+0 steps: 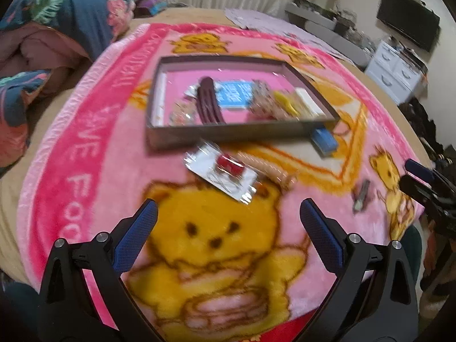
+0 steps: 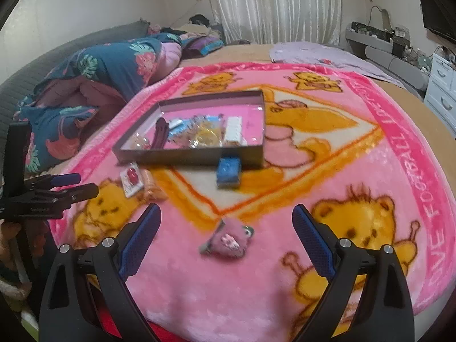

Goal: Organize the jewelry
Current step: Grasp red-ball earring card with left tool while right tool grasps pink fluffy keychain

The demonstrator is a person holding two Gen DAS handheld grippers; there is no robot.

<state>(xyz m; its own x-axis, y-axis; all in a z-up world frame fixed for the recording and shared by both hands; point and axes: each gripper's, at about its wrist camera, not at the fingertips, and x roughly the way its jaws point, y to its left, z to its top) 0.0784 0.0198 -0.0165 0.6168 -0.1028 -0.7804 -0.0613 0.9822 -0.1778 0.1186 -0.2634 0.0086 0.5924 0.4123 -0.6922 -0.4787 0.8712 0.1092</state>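
Note:
A shallow grey box with a pink inside lies on the pink bear blanket and holds several jewelry items, among them a dark maroon clip. In front of it lie a clear packet with a red piece, a beaded band, a small blue box and a pink hair clip. My left gripper is open and empty just short of the packet. My right gripper is open and empty over the pink clip.
The blanket covers a bed. A folded floral quilt lies at the left. White drawers and a television stand at the far right. A curtain hangs behind.

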